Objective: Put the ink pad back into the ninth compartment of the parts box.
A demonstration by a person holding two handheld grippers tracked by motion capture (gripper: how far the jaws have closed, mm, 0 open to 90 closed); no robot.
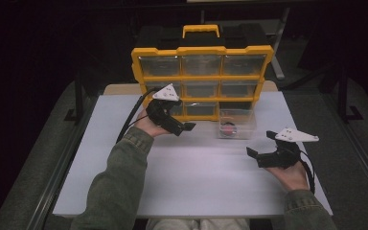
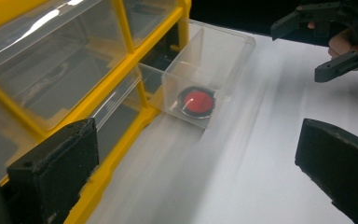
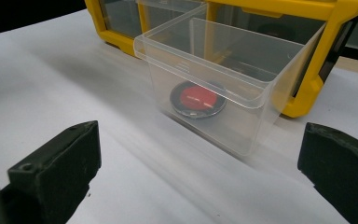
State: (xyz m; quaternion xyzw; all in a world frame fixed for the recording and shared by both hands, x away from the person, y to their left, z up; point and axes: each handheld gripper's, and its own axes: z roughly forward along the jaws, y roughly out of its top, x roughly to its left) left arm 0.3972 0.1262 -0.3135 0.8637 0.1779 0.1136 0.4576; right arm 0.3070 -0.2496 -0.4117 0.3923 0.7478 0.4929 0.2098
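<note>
High view | clear drawer (image 1: 237, 123) on table | holds red-black disc (image 1: 228, 129)

L tool (image 1: 188, 127) & R tool (image 1: 260, 143): both agape, well apart, holding nothing.

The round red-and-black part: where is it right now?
The round red-and-black part lies inside the clear drawer pulled out onto the white table, before the yellow organizer's bottom-right slot.

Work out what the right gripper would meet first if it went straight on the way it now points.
Most likely the clear drawer holding the red-and-black disc. It stands ahead between the open fingers of the right gripper, with bare table before it. Depth is hard to judge.
</note>
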